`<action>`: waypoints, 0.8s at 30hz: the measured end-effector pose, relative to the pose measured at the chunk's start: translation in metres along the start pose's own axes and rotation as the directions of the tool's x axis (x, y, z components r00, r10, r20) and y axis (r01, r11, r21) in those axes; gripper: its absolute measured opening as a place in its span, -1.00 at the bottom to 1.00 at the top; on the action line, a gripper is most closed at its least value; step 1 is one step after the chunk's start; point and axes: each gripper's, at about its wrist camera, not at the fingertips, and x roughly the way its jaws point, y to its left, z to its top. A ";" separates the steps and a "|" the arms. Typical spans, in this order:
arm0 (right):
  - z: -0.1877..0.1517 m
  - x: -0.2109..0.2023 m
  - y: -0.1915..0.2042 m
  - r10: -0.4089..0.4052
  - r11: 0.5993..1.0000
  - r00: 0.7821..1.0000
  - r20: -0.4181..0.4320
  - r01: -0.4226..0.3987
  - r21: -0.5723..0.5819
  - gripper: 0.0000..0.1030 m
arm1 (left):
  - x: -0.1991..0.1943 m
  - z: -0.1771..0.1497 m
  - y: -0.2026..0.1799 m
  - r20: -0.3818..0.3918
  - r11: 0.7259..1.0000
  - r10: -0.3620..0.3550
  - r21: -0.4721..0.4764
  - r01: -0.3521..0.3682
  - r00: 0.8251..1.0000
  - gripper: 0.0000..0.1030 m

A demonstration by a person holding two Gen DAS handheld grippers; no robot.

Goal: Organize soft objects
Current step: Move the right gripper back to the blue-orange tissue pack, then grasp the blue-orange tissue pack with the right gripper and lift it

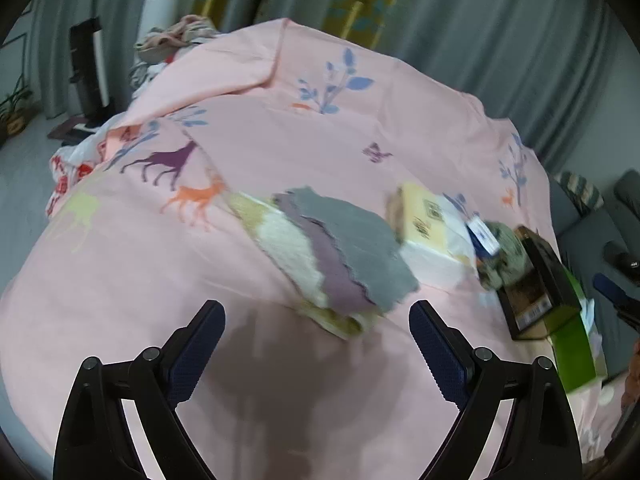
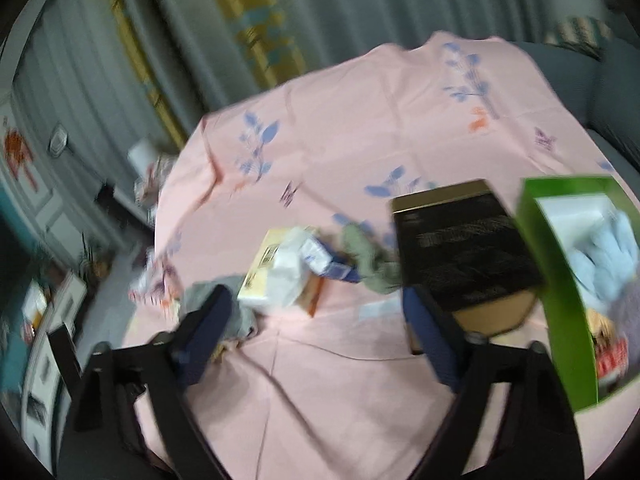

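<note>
A pile of flat cloths (image 1: 332, 256), grey over purple, cream and yellow, lies on the pink printed sheet (image 1: 280, 140). My left gripper (image 1: 316, 309) hangs open just in front of the pile with nothing between its fingers. To the right of the pile are a tissue pack (image 1: 428, 236) and a crumpled olive cloth (image 1: 504, 252). In the blurred right wrist view my right gripper (image 2: 316, 300) is open and empty above the sheet (image 2: 320, 360). Beyond it lie the tissue pack (image 2: 284, 276) and the olive cloth (image 2: 372, 264). A green box (image 2: 560, 280) at right holds a light blue cloth (image 2: 608, 264).
A black box (image 2: 464, 248) stands between the olive cloth and the green box, and shows as the black box (image 1: 536, 276) at far right. A small blue-and-white pack (image 2: 320, 258) rests on the tissues. Heaped clothes (image 1: 176, 36) sit beyond the bed's far left corner. Grey curtains hang behind.
</note>
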 end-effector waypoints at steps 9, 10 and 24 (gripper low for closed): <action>0.028 0.115 0.051 -0.346 0.829 0.911 -0.225 0.185 -0.527 0.09 | 0.001 0.005 0.014 0.001 1.000 -0.001 -0.029 0.001 1.000 0.77; 0.028 0.127 0.052 -0.370 0.816 0.898 -0.237 0.192 -0.546 0.09 | 0.002 0.005 0.017 -0.005 0.999 -0.012 -0.041 0.011 1.000 0.75; 0.026 0.188 0.044 -0.459 0.781 0.840 -0.290 0.226 -0.582 -0.53 | 0.006 0.010 0.029 -0.024 0.997 -0.019 -0.069 0.018 1.000 0.73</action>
